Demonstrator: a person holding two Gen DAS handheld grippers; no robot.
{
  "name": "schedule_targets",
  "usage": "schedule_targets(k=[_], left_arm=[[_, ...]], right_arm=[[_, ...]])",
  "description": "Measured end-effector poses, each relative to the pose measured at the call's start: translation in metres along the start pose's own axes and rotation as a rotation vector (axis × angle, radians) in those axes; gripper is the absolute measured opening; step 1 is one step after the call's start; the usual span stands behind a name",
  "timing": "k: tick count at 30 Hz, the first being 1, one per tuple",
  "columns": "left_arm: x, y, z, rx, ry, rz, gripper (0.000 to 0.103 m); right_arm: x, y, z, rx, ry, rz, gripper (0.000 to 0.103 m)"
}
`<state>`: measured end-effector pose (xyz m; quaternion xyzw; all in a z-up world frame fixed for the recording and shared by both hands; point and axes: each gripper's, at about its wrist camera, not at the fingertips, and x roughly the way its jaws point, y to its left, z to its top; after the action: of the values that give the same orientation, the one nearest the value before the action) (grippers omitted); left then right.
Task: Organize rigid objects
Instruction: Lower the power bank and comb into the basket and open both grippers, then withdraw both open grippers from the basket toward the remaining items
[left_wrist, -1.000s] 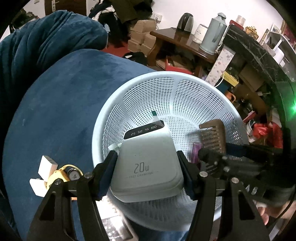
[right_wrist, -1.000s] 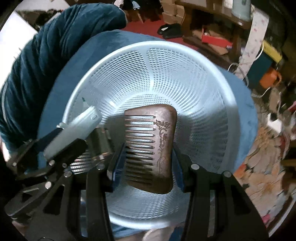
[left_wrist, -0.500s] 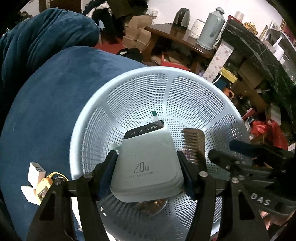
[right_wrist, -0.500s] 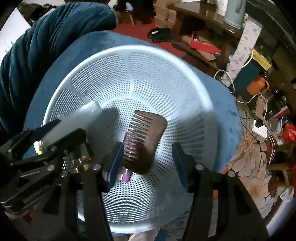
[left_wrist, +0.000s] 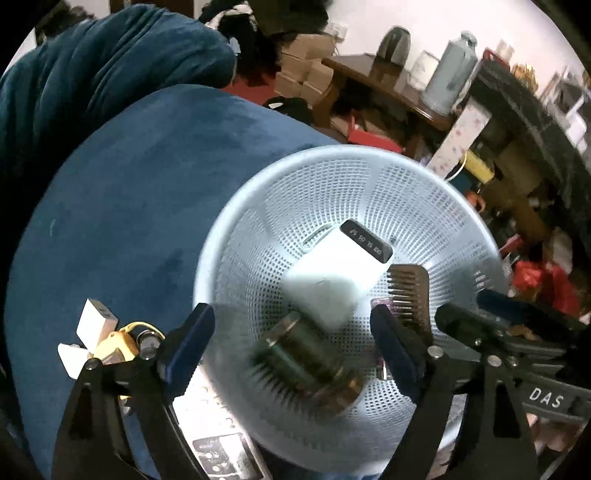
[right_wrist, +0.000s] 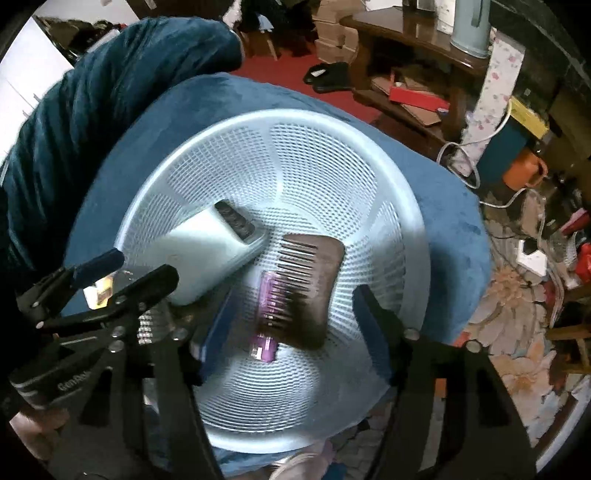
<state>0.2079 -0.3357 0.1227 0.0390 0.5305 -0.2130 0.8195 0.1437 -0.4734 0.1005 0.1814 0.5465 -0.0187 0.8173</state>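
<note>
A pale blue mesh basket (left_wrist: 436, 192) (right_wrist: 369, 155) sits on a blue velvet cushion (left_wrist: 122, 206). Inside it lie a white 20W power bank (left_wrist: 332, 280) (right_wrist: 207, 254), a brown wooden comb (left_wrist: 410, 295) (right_wrist: 310, 284), a purple tube (right_wrist: 269, 306) and a dark cylindrical brush-like object (left_wrist: 306, 362), blurred. My left gripper (left_wrist: 291, 350) is open and empty above the basket's near side. My right gripper (right_wrist: 295, 325) is open and empty above the comb.
Left of the basket on the cushion lie a white charger (left_wrist: 94, 321), a yellow item (left_wrist: 114, 345) and a remote control (left_wrist: 218, 439). A dark blue blanket (left_wrist: 92, 74) is bunched behind. A wooden table (left_wrist: 388, 85) with kettles and floor clutter stand beyond the cushion.
My left gripper opened and the power bank dropped into the basket. My right gripper, open since half a second ago, has drawn back from the comb lying in the basket.
</note>
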Motion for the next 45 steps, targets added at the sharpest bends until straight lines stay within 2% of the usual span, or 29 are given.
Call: schedule_targets(k=[2, 4, 10, 18, 35, 45], left_arm=[[-0.003, 0.009, -0.003, -0.017, 0.000, 0.027, 0.098], [-0.006, 0.016, -0.006, -0.031, 0.004, 0.025, 0.099], [-0.011, 0.023, -0.013, -0.010, 0.002, 0.083, 0.101], [-0.017, 0.040, -0.020, -0.033, 0.008, 0.117, 0.102], [-0.032, 0.063, -0.030, -0.056, 0.014, 0.162, 0.102], [-0.041, 0.078, -0.036, -0.085, 0.013, 0.186, 0.102]], right_arm=[[-0.001, 0.003, 0.000, -0.010, -0.005, 0.016, 0.080], [0.000, 0.008, -0.002, -0.023, 0.003, 0.015, 0.088], [0.003, 0.019, -0.005, -0.055, 0.028, 0.007, 0.098], [0.004, 0.022, -0.007, -0.037, 0.039, 0.011, 0.103], [0.007, 0.034, -0.007, -0.063, 0.059, 0.010, 0.103], [0.009, 0.056, -0.009, -0.085, 0.063, 0.025, 0.103]])
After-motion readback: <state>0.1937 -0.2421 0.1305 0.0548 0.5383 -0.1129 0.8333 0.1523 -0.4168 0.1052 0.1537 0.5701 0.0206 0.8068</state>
